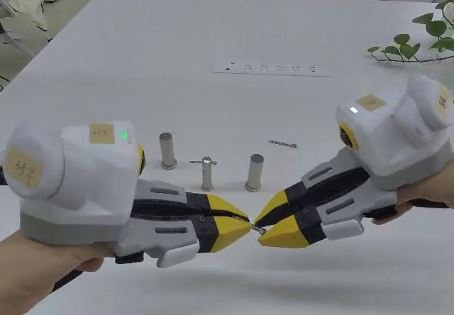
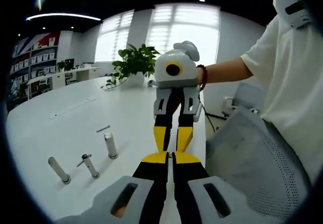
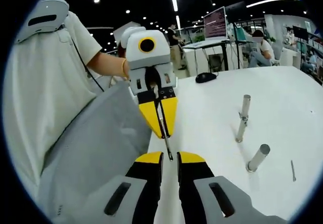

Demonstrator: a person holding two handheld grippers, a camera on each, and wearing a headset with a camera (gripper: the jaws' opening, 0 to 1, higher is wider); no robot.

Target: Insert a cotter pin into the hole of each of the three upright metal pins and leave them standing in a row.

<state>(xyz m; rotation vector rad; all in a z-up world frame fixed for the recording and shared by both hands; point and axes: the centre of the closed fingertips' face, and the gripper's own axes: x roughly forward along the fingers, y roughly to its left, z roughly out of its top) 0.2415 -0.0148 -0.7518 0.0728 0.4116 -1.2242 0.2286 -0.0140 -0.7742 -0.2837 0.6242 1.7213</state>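
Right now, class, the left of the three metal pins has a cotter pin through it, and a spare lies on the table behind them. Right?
No: the head view shows the cotter pin through the middle metal pin, not the left one. The spare does lie behind them.

Three metal pins [image 1: 206, 176] stand; middle holds cotter pin [image 1: 195, 162].
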